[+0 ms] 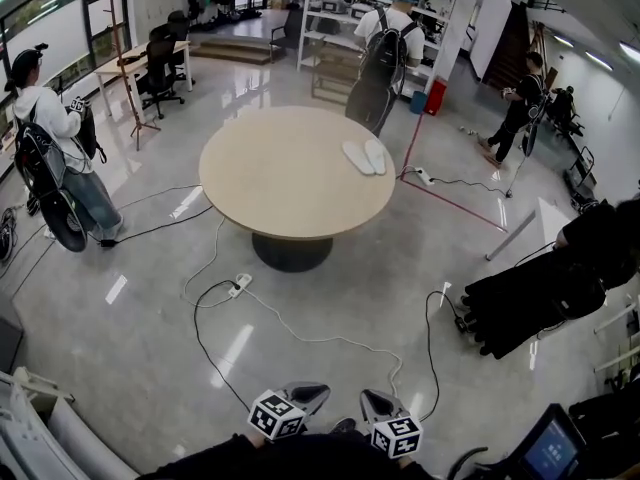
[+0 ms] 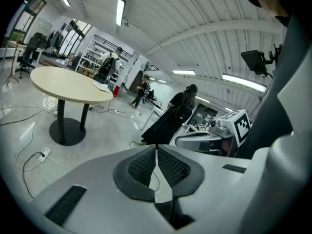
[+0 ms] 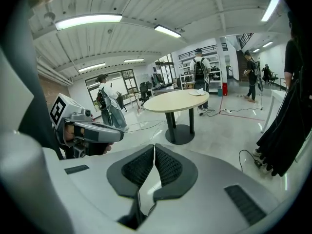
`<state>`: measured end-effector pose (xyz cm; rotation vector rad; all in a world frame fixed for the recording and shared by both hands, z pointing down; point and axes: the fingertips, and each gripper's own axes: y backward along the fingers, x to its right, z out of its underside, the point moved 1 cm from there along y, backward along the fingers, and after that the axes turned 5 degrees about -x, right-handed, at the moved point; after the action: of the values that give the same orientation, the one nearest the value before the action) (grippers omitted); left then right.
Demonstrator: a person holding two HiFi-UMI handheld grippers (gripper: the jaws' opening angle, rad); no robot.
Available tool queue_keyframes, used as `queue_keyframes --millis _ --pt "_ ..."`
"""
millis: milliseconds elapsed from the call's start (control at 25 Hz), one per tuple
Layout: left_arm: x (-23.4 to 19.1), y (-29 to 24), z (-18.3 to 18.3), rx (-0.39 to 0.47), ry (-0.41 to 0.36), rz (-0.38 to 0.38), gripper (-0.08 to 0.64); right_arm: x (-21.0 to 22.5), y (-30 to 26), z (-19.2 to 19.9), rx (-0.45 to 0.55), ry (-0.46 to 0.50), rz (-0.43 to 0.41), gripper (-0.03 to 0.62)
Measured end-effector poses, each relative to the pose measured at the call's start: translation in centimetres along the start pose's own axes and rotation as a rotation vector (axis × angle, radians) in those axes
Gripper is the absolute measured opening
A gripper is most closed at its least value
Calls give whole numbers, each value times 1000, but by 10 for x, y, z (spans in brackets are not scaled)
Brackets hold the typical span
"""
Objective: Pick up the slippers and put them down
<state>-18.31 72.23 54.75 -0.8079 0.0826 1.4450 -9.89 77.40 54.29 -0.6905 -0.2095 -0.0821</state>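
A pair of white slippers (image 1: pixel 365 156) lies side by side near the far right edge of a round beige table (image 1: pixel 280 183) in the middle of the room. Both grippers are low at the bottom of the head view, well short of the table. My left gripper (image 1: pixel 322 390) and my right gripper (image 1: pixel 365 394) are shut with nothing in them. In the left gripper view the left gripper (image 2: pixel 156 147) has its pads together, and the table (image 2: pixel 58 84) with the slippers (image 2: pixel 101 86) is far off at the left. The right gripper (image 3: pixel 154 146) is likewise shut, with the slippers (image 3: pixel 197 92) distant on the table (image 3: pixel 175 100).
Cables and a power strip (image 1: pixel 240 285) trail over the glossy floor between me and the table. A person with a backpack (image 1: pixel 50 158) stands at the left, another (image 1: pixel 380 48) behind the table, a third (image 1: pixel 520 108) at the right. Dark hanging clothing (image 1: pixel 540 293) is at the right.
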Motion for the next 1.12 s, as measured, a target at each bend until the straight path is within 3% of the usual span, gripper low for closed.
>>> queue_keyframes --millis 320,840,1120 --pt "-31 -35 -47 -9 37 -65 25 48 -39 -36 -1 -29 -85 20" --pt "-41 -175 -179 31 -3 -167 25 223 -61 -134 73 13 -156 20" --pt "-43 -219 -203 18 7 -173 25 276 -63 -140 79 -29 -157 20"
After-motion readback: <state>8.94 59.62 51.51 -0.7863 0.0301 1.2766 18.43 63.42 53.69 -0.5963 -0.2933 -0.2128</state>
